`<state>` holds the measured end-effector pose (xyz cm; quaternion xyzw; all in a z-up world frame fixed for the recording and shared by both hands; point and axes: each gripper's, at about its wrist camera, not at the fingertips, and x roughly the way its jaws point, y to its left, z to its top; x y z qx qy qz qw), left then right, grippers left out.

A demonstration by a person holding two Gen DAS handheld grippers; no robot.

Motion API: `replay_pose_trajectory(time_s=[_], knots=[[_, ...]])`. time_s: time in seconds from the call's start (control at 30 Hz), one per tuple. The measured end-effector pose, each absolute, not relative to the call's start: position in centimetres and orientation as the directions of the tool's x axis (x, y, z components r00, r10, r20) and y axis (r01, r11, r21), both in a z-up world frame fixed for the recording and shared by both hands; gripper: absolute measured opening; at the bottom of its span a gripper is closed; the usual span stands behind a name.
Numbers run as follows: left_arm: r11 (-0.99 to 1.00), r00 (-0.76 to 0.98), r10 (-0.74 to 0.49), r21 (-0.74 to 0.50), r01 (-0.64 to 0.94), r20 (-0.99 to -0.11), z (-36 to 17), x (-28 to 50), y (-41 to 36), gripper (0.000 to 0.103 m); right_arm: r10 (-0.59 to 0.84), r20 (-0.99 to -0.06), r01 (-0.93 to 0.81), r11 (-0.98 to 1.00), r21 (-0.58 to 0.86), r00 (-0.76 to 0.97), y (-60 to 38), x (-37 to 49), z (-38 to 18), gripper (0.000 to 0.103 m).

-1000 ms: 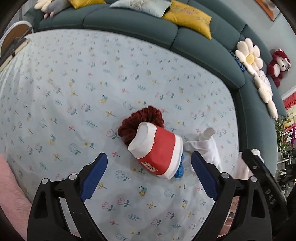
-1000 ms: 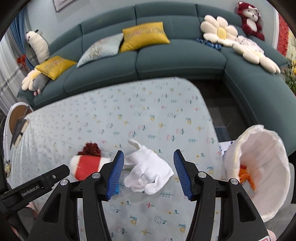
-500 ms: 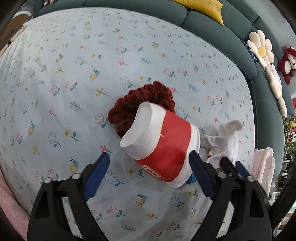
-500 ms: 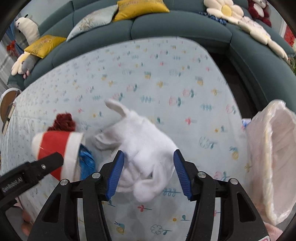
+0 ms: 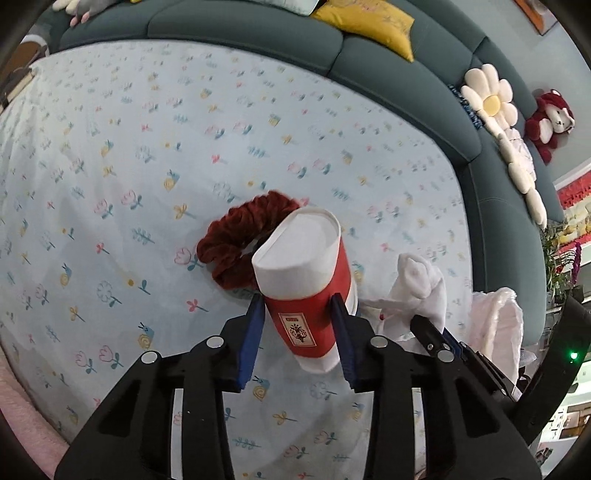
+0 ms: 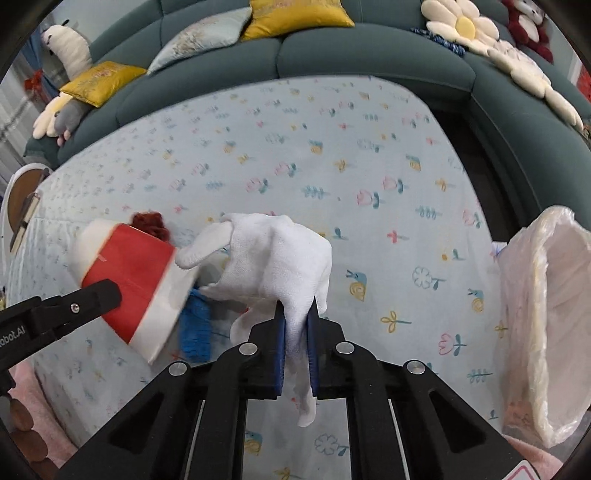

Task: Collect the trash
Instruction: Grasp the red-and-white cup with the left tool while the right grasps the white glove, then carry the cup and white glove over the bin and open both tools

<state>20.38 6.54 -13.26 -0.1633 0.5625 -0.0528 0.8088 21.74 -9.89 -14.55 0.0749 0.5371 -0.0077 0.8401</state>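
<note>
The blue-padded fingers (image 5: 255, 343) of the left gripper (image 5: 297, 341) pinch a red-and-white cylindrical paper cup (image 5: 306, 291) by its red band, one pad on each side, the cup's white end tipped up and away. The blue pads (image 6: 279, 354) of the right gripper (image 6: 296, 352) are pressed together on a white cloth glove (image 6: 273, 258), whose body bulges above the pads while one finger of it dangles below them.

Just behind the cup on the table lies a dark red ruffled fabric scrunchie (image 5: 240, 240), partly hidden by the cup. In the right wrist view a crumpled blue piece of material (image 6: 195, 328) lies on the cloth just beside the cup's lower end; what it is cannot be told. Everything sits over a pale blue tablecloth printed with small flowers and snails (image 6: 332, 166).

At the table's right edge stands a bin lined with a translucent white plastic bag (image 6: 546, 317), its mouth open toward the grippers. A dark teal sectional sofa (image 6: 332, 55) curves around the far side, carrying yellow cushions (image 6: 295, 14), a white daisy-shaped pillow (image 5: 489, 98) and a red plush bear (image 5: 550, 122).
</note>
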Motion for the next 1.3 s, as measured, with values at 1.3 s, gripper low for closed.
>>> replay_pose_trajectory(time_s=[1.3], knots=[[0.803,0.539,-0.578,-0.309,0.509,-0.613,10.0,11.4,-16.8,0.028,-0.170,-0.529,0.314,0.929,0.194,0.831,-30.8,7.4,12.1,0.009]])
